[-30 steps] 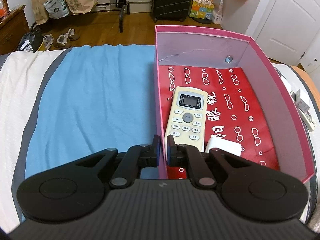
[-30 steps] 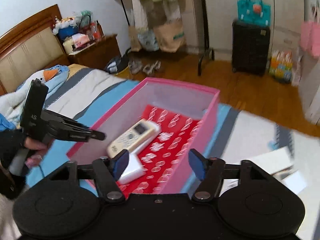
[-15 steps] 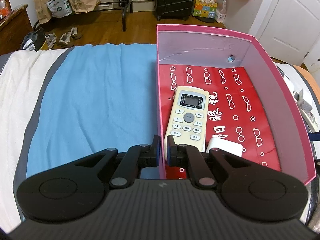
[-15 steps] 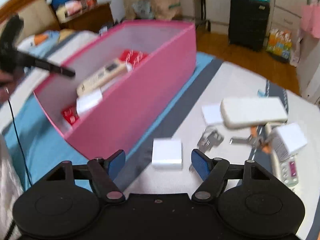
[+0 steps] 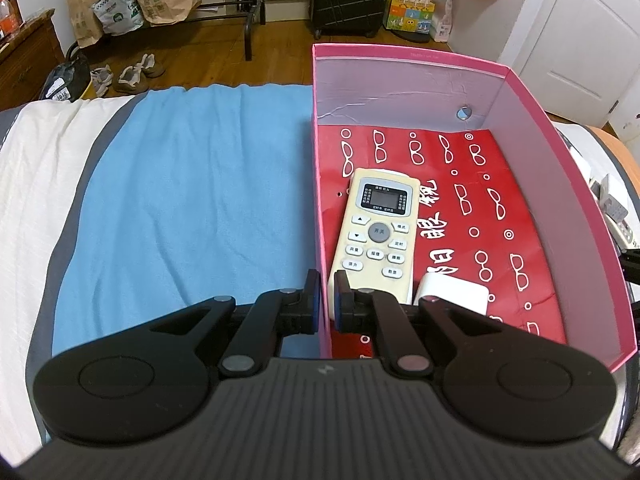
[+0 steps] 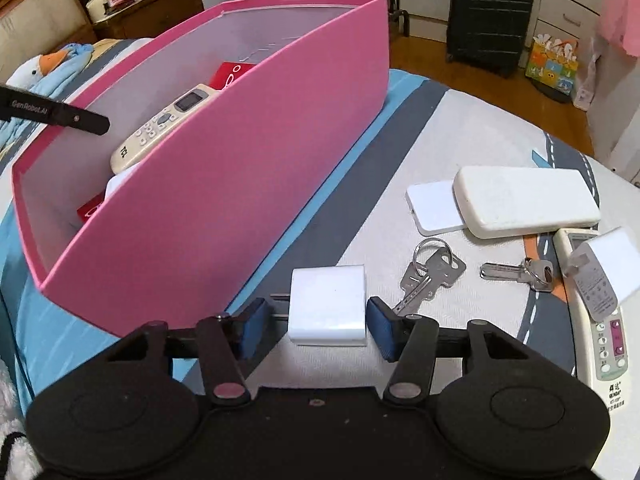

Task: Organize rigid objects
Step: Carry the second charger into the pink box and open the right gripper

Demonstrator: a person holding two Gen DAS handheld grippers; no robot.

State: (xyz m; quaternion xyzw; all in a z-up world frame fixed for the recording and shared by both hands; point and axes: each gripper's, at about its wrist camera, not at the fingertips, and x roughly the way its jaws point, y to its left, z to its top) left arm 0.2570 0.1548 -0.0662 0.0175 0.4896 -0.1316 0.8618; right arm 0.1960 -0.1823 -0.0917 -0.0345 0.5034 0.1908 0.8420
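Pinching the pink cardboard box point(image 5: 516, 76) wall, the left gripper point(image 5: 324, 300) steadies it, a cream "TCL" remote control point(image 5: 378, 232) already inside; the right gripper point(image 6: 316, 322), jaws just closing, straddles a white plug-in charger point(image 6: 328, 306) (not yet squeezed), with steel keys point(image 6: 430, 276) left outside.

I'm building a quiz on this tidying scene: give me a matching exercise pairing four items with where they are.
Things:
1. cream remote
2. white charger
3. key bunch
4. left tongs

Places:
A. between the right tongs, on the bed
B. clamped on the pink box wall
C. inside the box
D. loose on the bed, right of the charger

Pairs: 1-C, 2-A, 3-D, 4-B
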